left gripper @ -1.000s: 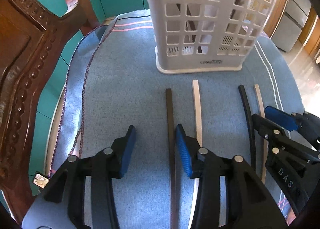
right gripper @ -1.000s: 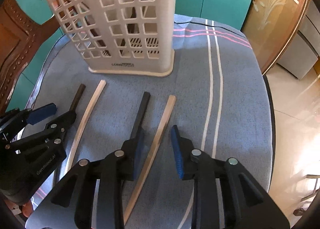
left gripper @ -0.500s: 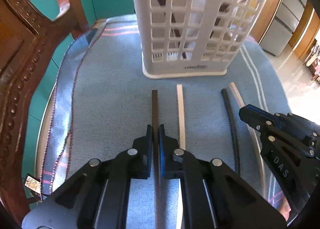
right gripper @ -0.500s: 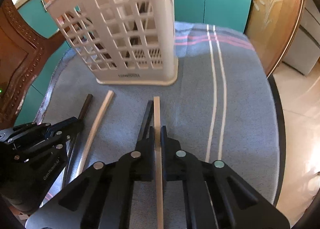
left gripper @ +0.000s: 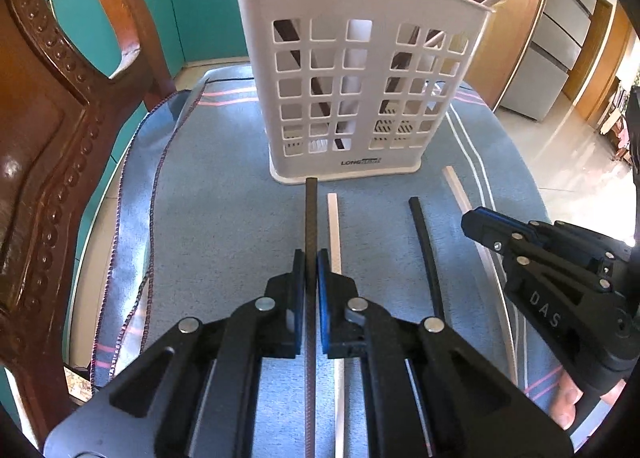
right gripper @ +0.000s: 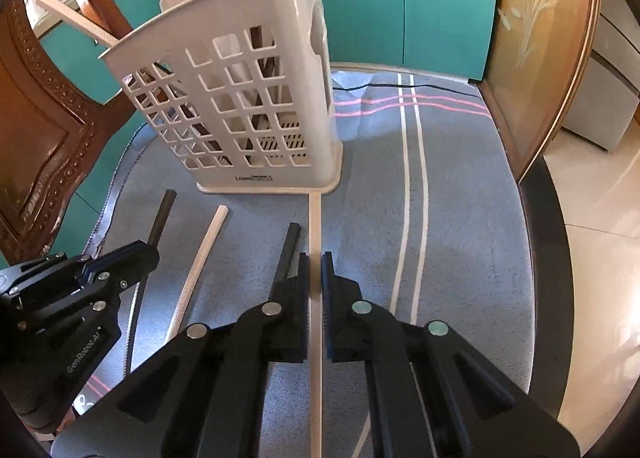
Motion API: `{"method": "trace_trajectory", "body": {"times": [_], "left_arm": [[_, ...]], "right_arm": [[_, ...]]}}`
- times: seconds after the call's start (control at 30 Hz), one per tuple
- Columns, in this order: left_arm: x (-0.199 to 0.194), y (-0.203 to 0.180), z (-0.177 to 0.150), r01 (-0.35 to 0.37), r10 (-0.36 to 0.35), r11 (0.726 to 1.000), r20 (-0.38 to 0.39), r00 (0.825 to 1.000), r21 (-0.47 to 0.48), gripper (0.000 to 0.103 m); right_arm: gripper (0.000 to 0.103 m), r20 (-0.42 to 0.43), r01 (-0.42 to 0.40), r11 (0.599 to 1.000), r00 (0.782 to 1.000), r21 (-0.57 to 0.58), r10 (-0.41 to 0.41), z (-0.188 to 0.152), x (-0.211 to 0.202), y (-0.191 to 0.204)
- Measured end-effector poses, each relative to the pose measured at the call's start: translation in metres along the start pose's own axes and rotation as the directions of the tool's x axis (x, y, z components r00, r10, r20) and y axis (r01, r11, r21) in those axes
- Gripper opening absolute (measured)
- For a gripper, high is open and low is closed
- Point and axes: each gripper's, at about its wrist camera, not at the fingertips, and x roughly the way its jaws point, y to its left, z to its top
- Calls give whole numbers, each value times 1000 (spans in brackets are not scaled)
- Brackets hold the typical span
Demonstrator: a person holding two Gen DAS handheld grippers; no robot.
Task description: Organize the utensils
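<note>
Pickup step. Left gripper (left gripper: pixel 311 272) pinching black chopstick (left gripper: pixel 311 218); right gripper (right gripper: pixel 315 272) pinching pale chopstick (right gripper: pixel 315 226). Both sticks point at white holder (left gripper: pixel 352 98) mid-table on blue cloth (left gripper: pixel 208 218). One black, one pale stick lie between. Next, likely: tip each upright, clear rim, drop inside.

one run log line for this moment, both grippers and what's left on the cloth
left gripper: shut on black chopstick | right gripper: shut on pale chopstick | on cloth: one black, one pale | holder: upright
</note>
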Motion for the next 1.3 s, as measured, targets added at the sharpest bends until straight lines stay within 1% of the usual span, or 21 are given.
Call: {"method": "trace_trajectory", "body": {"times": [0.1, 0.2, 0.27, 0.37, 0.47, 0.5, 0.53, 0.57, 0.63, 0.67, 0.73, 0.77, 0.8, 0.83, 0.93, 0.97, 1.0, 1.1, 1.17, 1.23, 1.3], "left_arm": [[-13, 0, -1, 18, -18, 1000, 29, 999, -11, 7], [-42, 5, 1, 61, -60, 998, 93, 994, -15, 7], [-71, 7, 3, 103, -100, 995, 153, 983, -8, 7], [-114, 11, 7, 147, -144, 989, 245, 959, 6, 7], [-163, 14, 13, 183, -181, 983, 351, 919, 28, 7], [-178, 15, 16, 198, -196, 980, 383, 903, 35, 7], [-196, 18, 21, 204, -203, 978, 426, 882, 43, 7], [-204, 20, 29, 205, -203, 978, 451, 869, 44, 7], [-226, 25, 47, 211, -202, 977, 517, 832, 43, 7], [-233, 26, 56, 208, -192, 978, 539, 820, 32, 7], [-242, 31, 72, 219, -187, 976, 574, 797, 15, 7], [-246, 34, 84, 225, -180, 974, 596, 783, 0, 7], [-248, 36, 91, 226, -174, 974, 606, 776, -10, 7], [-250, 37, 99, 227, -165, 974, 618, 768, -22, 7], [-246, 41, 116, 207, -124, 977, 647, 753, -54, 7], [-241, 45, 121, 200, -112, 978, 649, 752, -63, 7], [-237, 46, 126, 192, -100, 979, 649, 754, -72, 7], [-222, 50, 137, 204, -98, 975, 640, 762, -93, 7], [-217, 50, 143, 206, -95, 973, 643, 760, -100, 7], [-208, 49, 148, 184, -76, 977, 643, 762, -103, 7], [-199, 48, 152, 157, -51, 981, 636, 770, -112, 7]], "right_arm": [[6, 21, -21, 1000, 1000, 2, 21, 3, -5, 0], [6, 88, -72, 997, 994, 0, 72, 6, -34, -2], [6, 134, -112, 994, 985, -2, 111, 10, -57, -5], [6, 223, -180, 984, 959, 0, 176, 12, -101, -11], [6, 319, -225, 974, 923, -11, 216, 18, -144, -13], [6, 348, -233, 972, 910, -13, 223, 21, -156, -14], [7, 375, -243, 970, 898, -15, 230, 26, -167, -13], [7, 411, -260, 966, 879, -17, 244, 32, -181, -14], [7, 472, -286, 958, 840, -31, 267, 49, -204, -13], [7, 489, -289, 957, 830, -32, 267, 56, -211, -13], [7, 545, -289, 957, 797, -35, 261, 77, -229, -12], [7, 572, -285, 958, 779, -40, 256, 83, -236, -12], [7, 596, -274, 961, 765, -41, 243, 90, -240, -12], [6, 611, -258, 965, 759, -37, 226, 97, -245, -11], [7, 655, -244, 970, 731, -11, 191, 116, -245, -14], [7, 663, -245, 969, 725, -7, 188, 120, -243, -15], [7, 666, -245, 969, 723, -3, 185, 124, -239, -18], [7, 659, -258, 966, 731, 25, 178, 137, -227, -21], [7, 661, -267, 963, 730, 44, 172, 145, -216, -23], [7, 667, -269, 962, 726, 53, 166, 152, -207, -25], [7, 661, -249, 967, 734, 54, 152, 155, -195, -23]]}}
